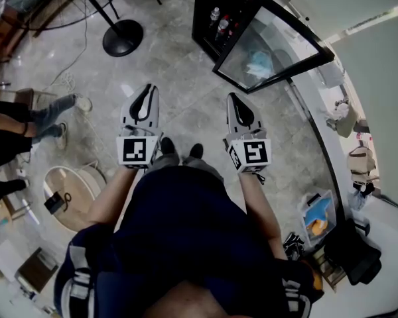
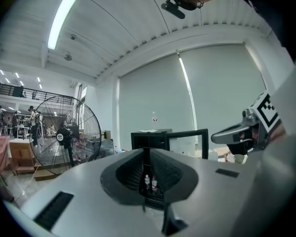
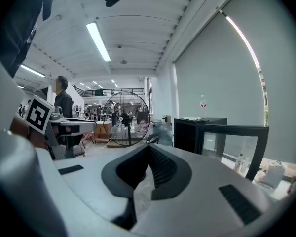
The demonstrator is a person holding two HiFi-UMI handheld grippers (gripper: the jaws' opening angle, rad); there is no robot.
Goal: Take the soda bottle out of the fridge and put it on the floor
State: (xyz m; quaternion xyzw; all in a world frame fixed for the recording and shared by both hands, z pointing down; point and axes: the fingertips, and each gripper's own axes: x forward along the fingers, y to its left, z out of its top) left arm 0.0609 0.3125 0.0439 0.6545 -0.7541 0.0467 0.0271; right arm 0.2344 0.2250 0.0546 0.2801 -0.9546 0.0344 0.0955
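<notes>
fridge point(image 1: 207, 35) door hangs open, bottles point(image 1: 216, 14) inside. left gripper point(image 1: 146, 90) and right gripper point(image 1: 234, 99) both pressed together, empty. whole task's ahead.

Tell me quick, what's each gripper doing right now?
Left gripper: jaws closed, holding nothing.
Right gripper: jaws closed, holding nothing.

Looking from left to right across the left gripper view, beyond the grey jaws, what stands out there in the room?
Big floor fan → black fridge → its open glass door → right gripper.
</notes>
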